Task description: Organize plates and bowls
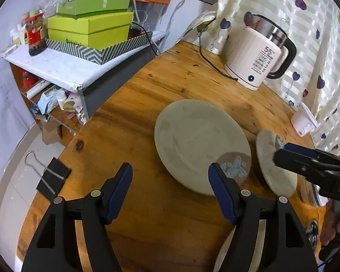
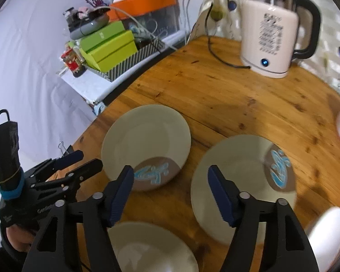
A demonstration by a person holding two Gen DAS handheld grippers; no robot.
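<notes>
A round wooden surface [image 1: 165, 86] is seen from two hand-held grippers. In the left wrist view, the left hand-held gripper [image 1: 170, 176] is held above the surface with its blue-padded jaws spread and nothing between them. Just beyond its right finger lies a pale round plate with a brown patch and blue pattern [image 1: 201, 145]. A second pale plate with a blue pattern [image 1: 275, 161] is shown beside it, its right part covered by the right hand-held gripper [image 1: 281, 156], which enters from the right edge.

In the right wrist view, the right hand-held gripper [image 2: 170, 176] is shown with jaws spread and empty, above the wood between the two patterned plates [image 2: 147, 149] [image 2: 242, 183]. Only this view shows a plain pale plate [image 2: 151, 247] at the bottom, partly hidden behind the gripper fingers, and a blurred white rounded object [image 2: 328, 231] cut off at the lower right; what it is cannot be told. The left hand-held gripper [image 2: 79, 158] is seen at the left edge, with part of a hand below it.

A white electric kettle with a black handle [image 1: 258, 56] stands at the far edge in both views. A black binder clip [image 1: 52, 179] at the surface's left rim is clear only in the left view. Green boxes [image 1: 88, 27] are stacked on a side shelf beyond.
</notes>
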